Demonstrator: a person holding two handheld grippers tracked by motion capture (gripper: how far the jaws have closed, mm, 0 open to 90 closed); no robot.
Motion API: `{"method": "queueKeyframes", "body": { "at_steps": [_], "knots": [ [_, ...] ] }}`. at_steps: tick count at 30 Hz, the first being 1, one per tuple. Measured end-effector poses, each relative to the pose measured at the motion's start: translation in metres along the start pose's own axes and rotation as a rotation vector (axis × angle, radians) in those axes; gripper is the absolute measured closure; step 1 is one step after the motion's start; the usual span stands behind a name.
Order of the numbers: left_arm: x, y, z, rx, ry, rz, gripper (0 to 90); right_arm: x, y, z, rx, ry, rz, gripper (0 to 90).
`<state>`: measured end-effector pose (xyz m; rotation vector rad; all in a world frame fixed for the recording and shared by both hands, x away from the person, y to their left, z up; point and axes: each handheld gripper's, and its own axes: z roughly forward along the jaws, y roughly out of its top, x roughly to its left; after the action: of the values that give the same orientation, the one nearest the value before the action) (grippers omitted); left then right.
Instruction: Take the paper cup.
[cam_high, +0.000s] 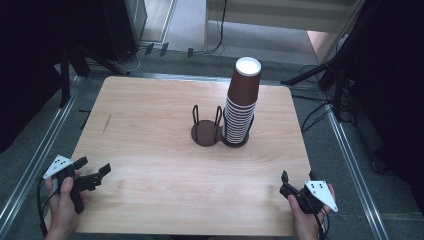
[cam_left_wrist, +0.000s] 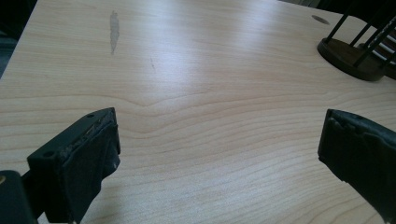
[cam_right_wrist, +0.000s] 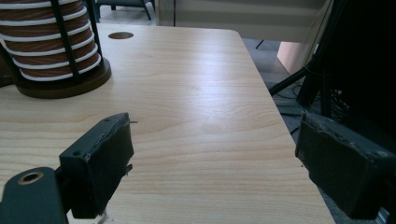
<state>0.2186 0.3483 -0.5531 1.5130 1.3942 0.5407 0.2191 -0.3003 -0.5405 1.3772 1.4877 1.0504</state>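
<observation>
At near corners of light wooden table (cam_high: 165, 185): left gripper (cam_high: 95, 167), right gripper (cam_high: 298, 176), wide open, empty; tall brown paper-cup stack (cam_high: 242, 102) well apart.

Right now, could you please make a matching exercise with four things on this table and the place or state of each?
1 cup stack
2 empty holder
3 left gripper
4 right gripper

a near right corner, jaws open
b in the right holder, upside down
c near left corner, jaws open
d left of the cups, holds nothing

Pairs: 1-b, 2-d, 3-c, 4-a
</observation>
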Motion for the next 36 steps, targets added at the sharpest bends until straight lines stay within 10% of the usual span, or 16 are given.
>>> {"method": "queueKeyframes", "body": {
  "at_steps": [16, 36],
  "knots": [
    [0.001, 0.000, 0.000, 0.001, -0.007, -0.011, 0.0, 0.015, 0.029, 0.002, 0.024, 0.029, 0.051, 11.3],
    [0.000, 0.000, 0.001, 0.012, -0.005, -0.005, 0.0, 0.051, 0.078, 0.010, -0.009, 0.161, 0.002, 5.2]
  ]
}}
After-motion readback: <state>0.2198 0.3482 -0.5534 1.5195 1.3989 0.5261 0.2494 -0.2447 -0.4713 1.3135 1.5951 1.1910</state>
